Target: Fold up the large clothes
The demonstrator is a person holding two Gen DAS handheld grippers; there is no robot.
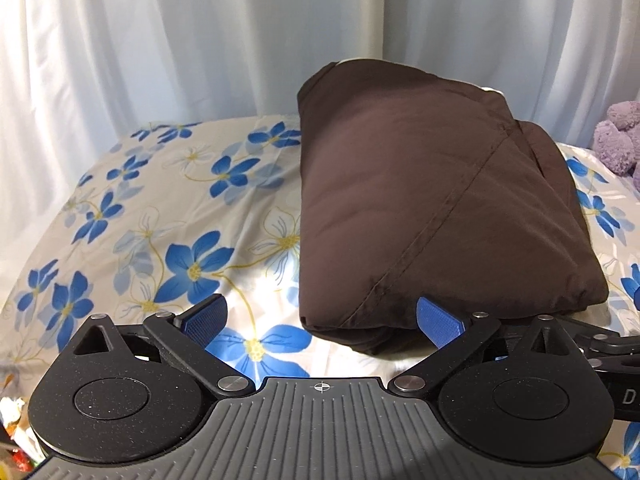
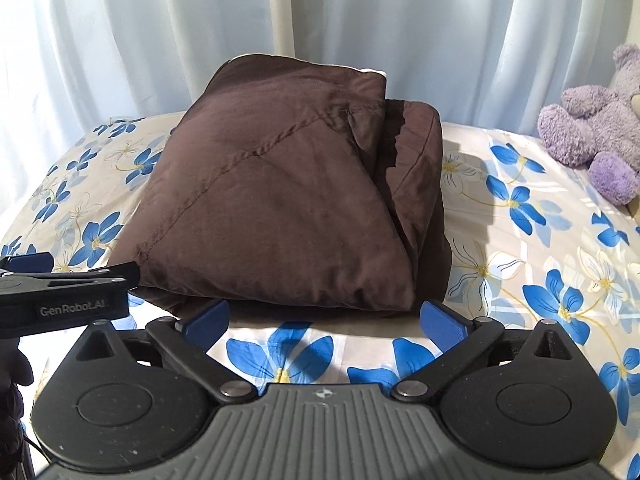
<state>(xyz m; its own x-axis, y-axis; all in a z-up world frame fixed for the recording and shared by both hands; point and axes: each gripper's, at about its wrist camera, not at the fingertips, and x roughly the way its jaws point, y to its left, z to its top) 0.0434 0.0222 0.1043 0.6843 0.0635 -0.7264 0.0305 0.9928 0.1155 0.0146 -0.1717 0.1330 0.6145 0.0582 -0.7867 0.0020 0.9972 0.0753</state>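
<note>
A dark brown garment [image 1: 420, 200] lies folded into a thick bundle on the flowered bed sheet [image 1: 160, 220]. It also shows in the right wrist view [image 2: 280, 200], with a rolled edge on its right side. My left gripper [image 1: 322, 320] is open and empty, just in front of the bundle's near left corner. My right gripper [image 2: 324, 320] is open and empty, just in front of the bundle's near edge. The left gripper's body [image 2: 60, 292] shows at the left of the right wrist view.
White curtains [image 2: 320, 20] hang behind the bed. A purple plush bear [image 2: 592, 136] sits at the back right of the bed; it also shows in the left wrist view [image 1: 624, 140]. Some colourful clutter [image 1: 12, 440] lies past the bed's left edge.
</note>
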